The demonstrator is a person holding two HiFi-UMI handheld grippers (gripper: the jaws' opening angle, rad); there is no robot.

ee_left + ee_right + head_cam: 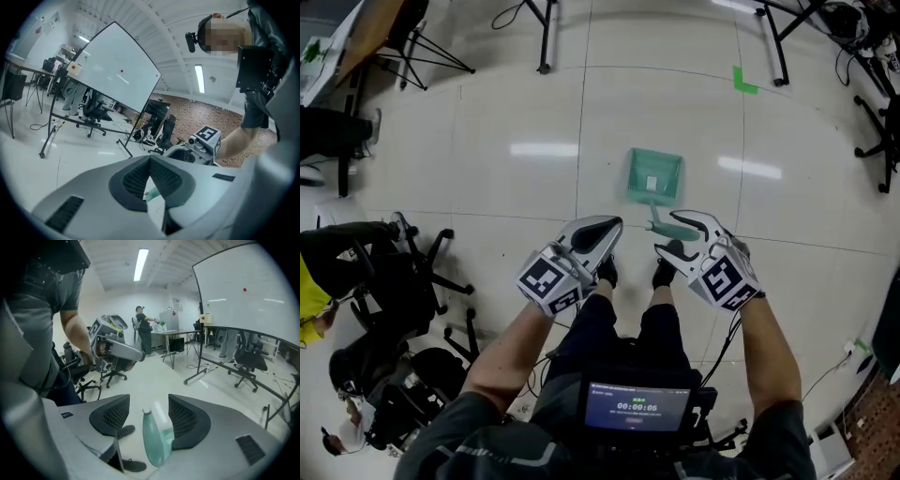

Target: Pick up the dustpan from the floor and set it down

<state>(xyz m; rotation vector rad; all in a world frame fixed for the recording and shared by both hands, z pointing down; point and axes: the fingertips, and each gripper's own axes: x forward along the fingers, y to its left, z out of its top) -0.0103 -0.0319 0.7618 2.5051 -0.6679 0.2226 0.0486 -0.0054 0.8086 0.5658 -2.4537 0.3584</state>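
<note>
Head view: green dustpan (654,176) lies on the floor (487,187), its handle (656,223) just ahead of the right hand-held gripper (689,230). Left gripper view: left hand-held gripper (150,161) closed, empty. Right gripper view: jaws apart around the handle, not touching. Likely the reaching step; next, close on it.

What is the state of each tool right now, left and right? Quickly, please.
Left tool: closed, holding nothing.
Right tool: open, with the dustpan handle between its jaws, not gripped.
</note>
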